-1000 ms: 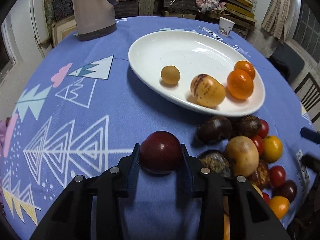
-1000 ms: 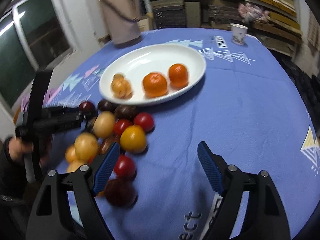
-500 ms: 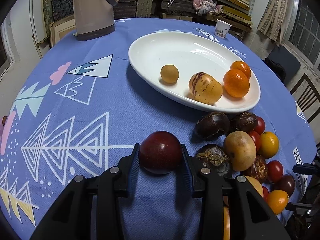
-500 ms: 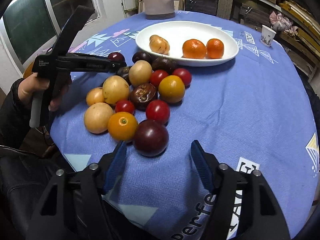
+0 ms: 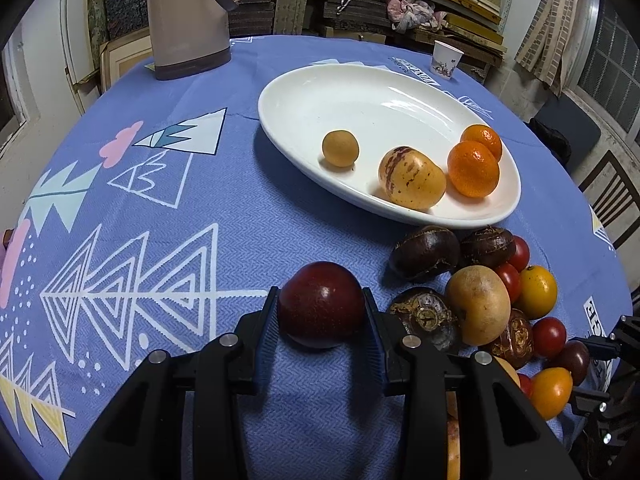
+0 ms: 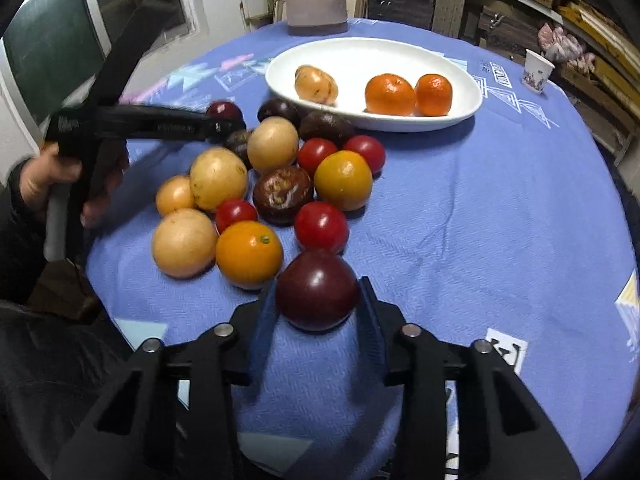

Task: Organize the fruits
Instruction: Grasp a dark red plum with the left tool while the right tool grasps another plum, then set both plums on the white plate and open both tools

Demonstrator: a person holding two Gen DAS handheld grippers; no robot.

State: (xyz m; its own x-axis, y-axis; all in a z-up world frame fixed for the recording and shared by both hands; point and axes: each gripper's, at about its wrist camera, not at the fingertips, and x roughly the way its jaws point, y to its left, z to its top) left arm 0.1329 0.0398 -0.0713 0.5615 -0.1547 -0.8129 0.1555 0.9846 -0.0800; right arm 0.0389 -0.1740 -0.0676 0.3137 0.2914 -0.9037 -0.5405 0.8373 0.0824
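Left wrist view first: the left gripper (image 5: 321, 312) is clamped on a dark red plum (image 5: 321, 309), both blue pads flat against its sides, the fruit sitting right at the fingertips just above the blue tablecloth (image 5: 160, 216). The white oval plate (image 5: 360, 92) sits beyond it with a small tan fruit (image 5: 340, 148), a striped yellow fruit (image 5: 412, 178) and two tangerines (image 5: 474, 168) bunched at its near end. The far half of the plate is bare, so that looks like the sensible spot to aim for. Best bet is to lift straight up before travelling, because the pile of loose fruit (image 5: 480, 304) is just to the right and a sideways drag would knock it around.

Right wrist view: the right gripper (image 6: 318, 300) has its jaws closing, with a dark purple plum (image 6: 317, 289) between them at the near edge of the pile. The pads look right up against its sides, though it's hard to say how firmly they bite yet. An orange fruit (image 6: 249, 254) and a red tomato (image 6: 321, 227) are touching or nearly touching it. So the squeeze should finish centred on the widest part, and gently, since these things bruise. The person's hand (image 6: 60, 184) holding the other gripper is off to the left, well apart.
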